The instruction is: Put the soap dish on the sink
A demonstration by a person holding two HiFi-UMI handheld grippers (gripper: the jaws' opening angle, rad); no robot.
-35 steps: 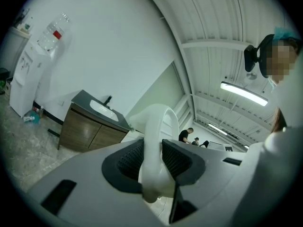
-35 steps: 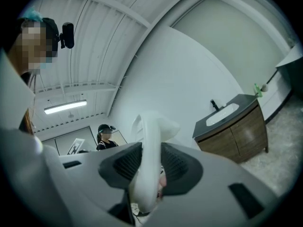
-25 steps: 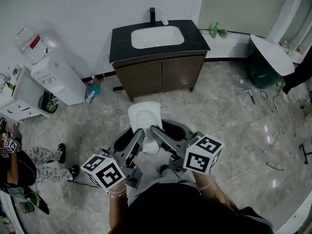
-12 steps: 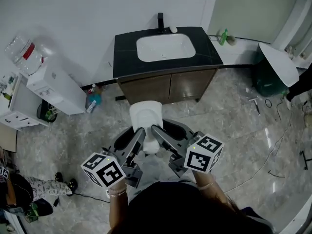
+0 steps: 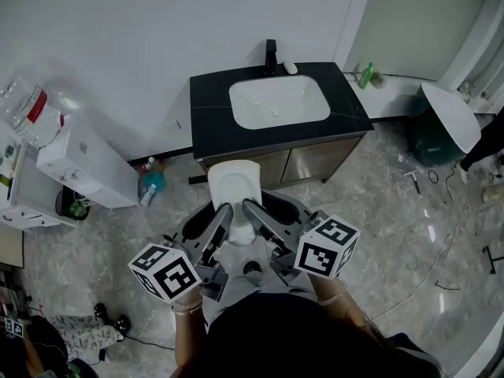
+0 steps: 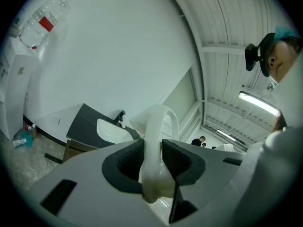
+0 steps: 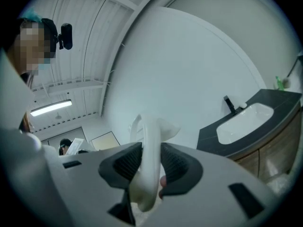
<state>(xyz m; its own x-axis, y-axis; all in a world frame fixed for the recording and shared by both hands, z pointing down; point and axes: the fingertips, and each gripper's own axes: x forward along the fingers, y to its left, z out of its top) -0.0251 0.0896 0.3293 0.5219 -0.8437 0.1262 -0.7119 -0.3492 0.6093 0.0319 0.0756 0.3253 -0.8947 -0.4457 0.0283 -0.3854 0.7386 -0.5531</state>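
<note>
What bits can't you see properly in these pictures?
Head view: the near end of the soap dish is hidden by the left claw and right claw.
Head view: the small white thing beside the tap is too small to name.
Left gripper view: the soap dish covers part of the sink.

Head view is reading bright and even, with soft diffuse light and only weak shadows. The glossy floor (image 5: 409,203) is throwing pale sheen streaks at the right. The white sink (image 5: 279,101) is nearly blowing out. Straight lines are bowing toward the edges from the wide-angle lens. Both gripper views are showing heavy fisheye, black vignette corners and a cool teal cast. A ceiling strip light (image 6: 258,103) is glaring in the left gripper view, and a second strip light (image 7: 49,107) is glowing in the right gripper view. The close-up soap dish (image 6: 154,145) is smearing soft, out of focus, in both.
</note>
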